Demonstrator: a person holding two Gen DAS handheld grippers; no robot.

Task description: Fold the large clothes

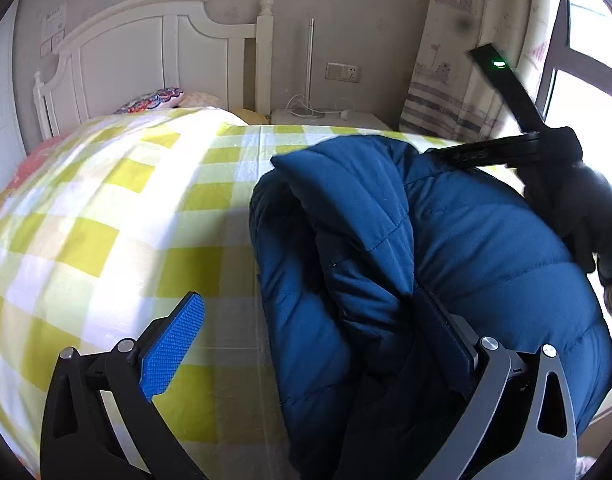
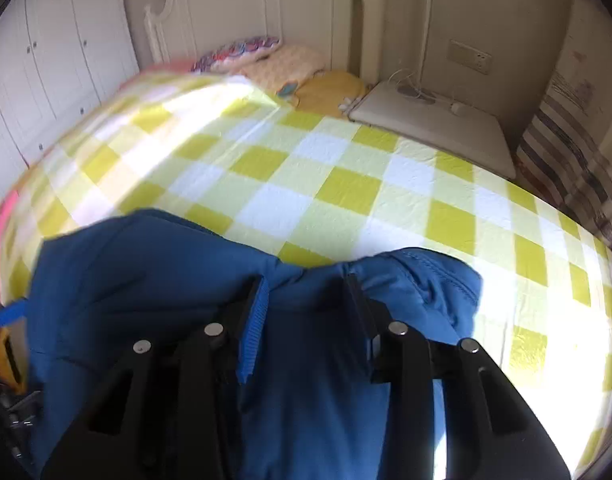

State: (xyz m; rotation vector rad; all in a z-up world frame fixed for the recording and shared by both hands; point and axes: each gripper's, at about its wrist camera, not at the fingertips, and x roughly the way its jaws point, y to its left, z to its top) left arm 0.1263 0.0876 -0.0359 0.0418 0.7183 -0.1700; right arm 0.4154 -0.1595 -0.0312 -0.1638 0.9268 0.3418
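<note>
A puffy blue jacket (image 1: 446,248) lies bunched on the yellow-and-white checked bed cover (image 1: 106,216). My left gripper (image 1: 306,320) is open; its blue-padded left finger (image 1: 174,346) hangs over the cover and its right finger presses into the jacket's folds. The other gripper shows at the far right of this view (image 1: 546,152). In the right wrist view the jacket (image 2: 166,264) fills the lower half. My right gripper (image 2: 306,292) has its jaws partly closed on a thick fold of the jacket.
A white headboard (image 1: 154,48) and pillows (image 2: 266,56) stand at the bed's far end. A white nightstand (image 2: 434,124) with cables sits beside it. Curtains (image 1: 458,60) and a window are on the right; white wardrobes (image 2: 46,72) on the left.
</note>
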